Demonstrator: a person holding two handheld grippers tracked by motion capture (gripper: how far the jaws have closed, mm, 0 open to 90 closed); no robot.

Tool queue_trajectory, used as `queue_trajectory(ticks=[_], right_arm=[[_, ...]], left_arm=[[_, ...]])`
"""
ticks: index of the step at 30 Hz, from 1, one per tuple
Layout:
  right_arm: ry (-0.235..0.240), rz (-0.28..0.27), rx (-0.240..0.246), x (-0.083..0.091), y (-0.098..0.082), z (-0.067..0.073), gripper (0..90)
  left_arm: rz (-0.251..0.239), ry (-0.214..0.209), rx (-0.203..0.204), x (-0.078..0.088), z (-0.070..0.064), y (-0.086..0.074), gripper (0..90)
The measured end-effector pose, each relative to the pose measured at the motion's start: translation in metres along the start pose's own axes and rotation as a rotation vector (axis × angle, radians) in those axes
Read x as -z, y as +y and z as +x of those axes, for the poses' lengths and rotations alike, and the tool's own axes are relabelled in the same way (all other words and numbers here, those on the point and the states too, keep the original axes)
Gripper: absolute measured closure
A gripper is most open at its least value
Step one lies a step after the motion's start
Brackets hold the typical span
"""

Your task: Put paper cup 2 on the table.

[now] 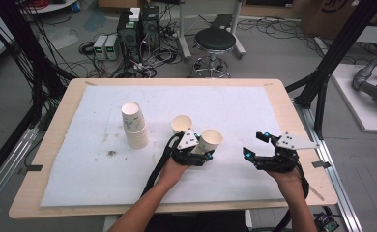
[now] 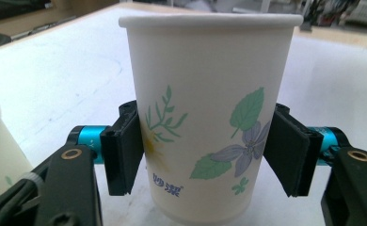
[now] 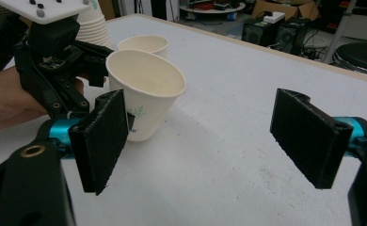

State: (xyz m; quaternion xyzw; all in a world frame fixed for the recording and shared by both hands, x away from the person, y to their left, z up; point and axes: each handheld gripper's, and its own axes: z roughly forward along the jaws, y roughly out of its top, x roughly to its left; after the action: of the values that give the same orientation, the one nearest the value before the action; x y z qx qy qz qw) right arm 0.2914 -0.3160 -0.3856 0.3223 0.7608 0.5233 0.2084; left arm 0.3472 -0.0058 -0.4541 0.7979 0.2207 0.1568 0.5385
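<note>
While a person's two forearms reach in over the white-covered wooden worktop (image 1: pixel 254 104), the left tongs (image 1: pixel 199 149) clamp a white paper cup printed with green leaves and a purple flower (image 2: pixel 209 117), black pads pressed to both its sides, the cup tipped slightly and sitting near the middle of the worktop. Just beyond it stands a second, empty white paper cup (image 1: pixel 181 123), with a stack of upturned paper cups (image 1: pixel 135 125) farther to the left. The right tongs (image 1: pixel 257 144) hover well apart near the right edge, spread wide and holding nothing.
</note>
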Motion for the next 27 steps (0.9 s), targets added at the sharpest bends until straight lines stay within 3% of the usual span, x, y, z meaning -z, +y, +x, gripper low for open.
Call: queue_trajectory(ticks=[5, 17, 24, 27], right_arm=[[0.002, 0.001, 0.0, 0.0, 0.001, 0.001, 20.2], [0.012, -0.001, 0.005, -0.001, 0.002, 0.003, 20.3], [0.012, -0.001, 0.007, -0.001, 0.002, 0.004, 20.3], [0.012, 0.003, 0.005, -0.001, 0.001, 0.003, 20.2]], left_arm=[[0.062, 0.012, -0.018, -0.002, -0.002, 0.0, 34.5], [0.159, 0.013, 0.004, 0.013, -0.001, -0.004, 32.1], [0.167, 0.009, 0.013, 0.015, 0.0, -0.006, 27.7], [0.13, -0.007, 0.036, 0.021, 0.002, -0.008, 22.5]])
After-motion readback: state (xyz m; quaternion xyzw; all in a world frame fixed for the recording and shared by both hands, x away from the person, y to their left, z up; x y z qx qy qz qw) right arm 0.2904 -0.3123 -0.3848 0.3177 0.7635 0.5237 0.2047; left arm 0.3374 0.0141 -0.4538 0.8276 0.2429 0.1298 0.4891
